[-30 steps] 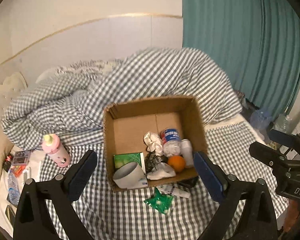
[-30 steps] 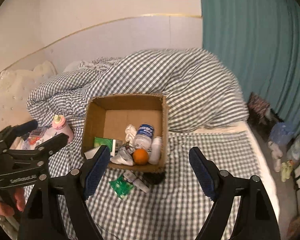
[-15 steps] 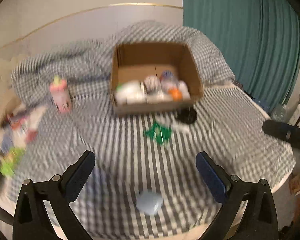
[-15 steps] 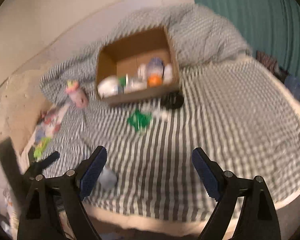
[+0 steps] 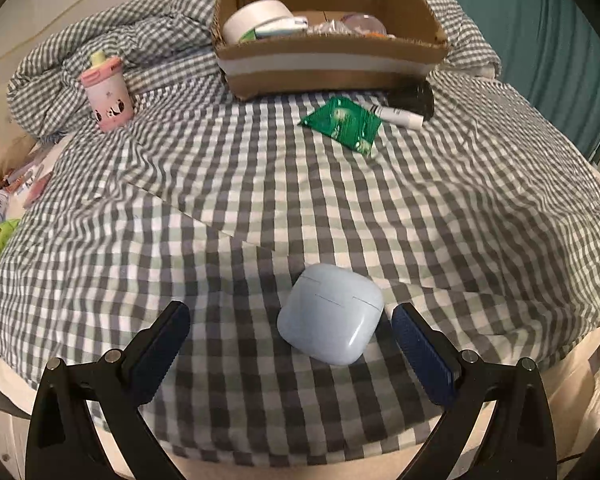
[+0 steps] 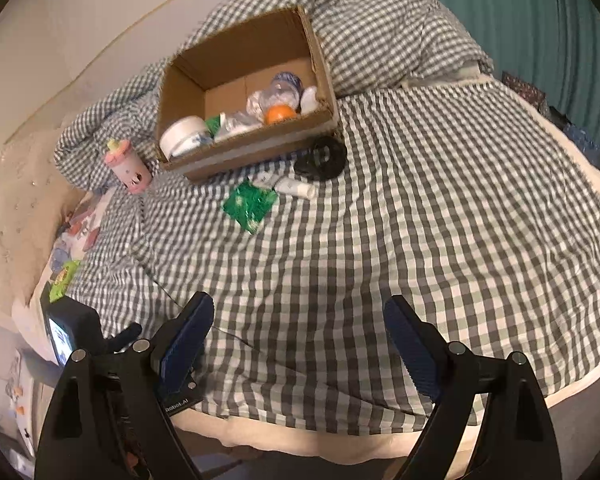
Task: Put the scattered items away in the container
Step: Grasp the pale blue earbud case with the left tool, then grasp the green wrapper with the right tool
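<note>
A pale blue earbud case (image 5: 330,314) lies on the checked bedsheet near the bed's front edge. My left gripper (image 5: 290,320) is open, low over the sheet, its fingers on either side of the case without touching it. My right gripper (image 6: 300,320) is open and empty above the front of the bed. The cardboard box (image 5: 332,60) (image 6: 252,152) stands at the back and holds several items, among them a white roll, an orange and a bottle. In front of it lie a green packet (image 5: 342,122) (image 6: 250,204), a white tube (image 5: 396,114) (image 6: 294,188) and a black ring-shaped thing (image 6: 320,158).
A pink cup-shaped bottle (image 5: 108,94) (image 6: 128,164) stands left of the box. A bunched checked duvet (image 6: 380,32) lies behind the box. Small packets and a bottle (image 5: 4,200) lie at the bed's left edge. A teal curtain (image 6: 540,20) hangs at the right.
Both grippers have dropped and pulled back from above the box to the front of the bed. The left gripper has come down around the blue earbud case.
</note>
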Demonstrator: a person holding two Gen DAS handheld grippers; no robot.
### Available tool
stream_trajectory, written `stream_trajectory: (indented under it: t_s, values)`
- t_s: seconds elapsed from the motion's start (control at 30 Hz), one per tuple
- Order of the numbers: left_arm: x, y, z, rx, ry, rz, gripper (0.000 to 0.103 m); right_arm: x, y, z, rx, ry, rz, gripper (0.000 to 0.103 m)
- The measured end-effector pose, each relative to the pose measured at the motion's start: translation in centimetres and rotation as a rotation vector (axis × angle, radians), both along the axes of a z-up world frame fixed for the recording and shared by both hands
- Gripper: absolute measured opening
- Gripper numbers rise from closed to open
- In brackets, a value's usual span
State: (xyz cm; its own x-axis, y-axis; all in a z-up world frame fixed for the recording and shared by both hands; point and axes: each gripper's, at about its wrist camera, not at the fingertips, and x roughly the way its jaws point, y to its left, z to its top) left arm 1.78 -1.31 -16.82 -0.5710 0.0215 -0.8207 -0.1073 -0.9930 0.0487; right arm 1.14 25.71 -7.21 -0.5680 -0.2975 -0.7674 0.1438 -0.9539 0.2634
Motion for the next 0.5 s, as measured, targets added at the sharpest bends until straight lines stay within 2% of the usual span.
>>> stream_trajectory:
  t_s: [0.2,0.27,0.33,0.4,0.5]
  values:
    - [-0.8,0.2,-0.7,0.012,0.000,-0.013,0.103,-0.5,0.0,-1.0,0.008,-0.028,-0.006,0.087]
    - [-1.0,0.2,-1.1,0.025,-0.013,-0.026,0.099,-0.7,-0.3,-1.3,0.011,-0.035,-0.003,0.087]
    - [-1.1,0.2,-1.4,0.056,-0.030,-0.047,0.070,-1.0,-0.7,-1.7,0.016,-0.041,-0.002,0.087]
    - [-0.9,0.4,-1.2,0.082,-0.030,-0.071,0.056,-1.2,-1.1,-2.1,0.021,-0.047,-0.001,0.087]
    - [-0.9,0.9,-0.9,0.053,-0.040,-0.080,0.056,-1.8,-2.0,-2.5,0.024,-0.042,0.003,0.087]
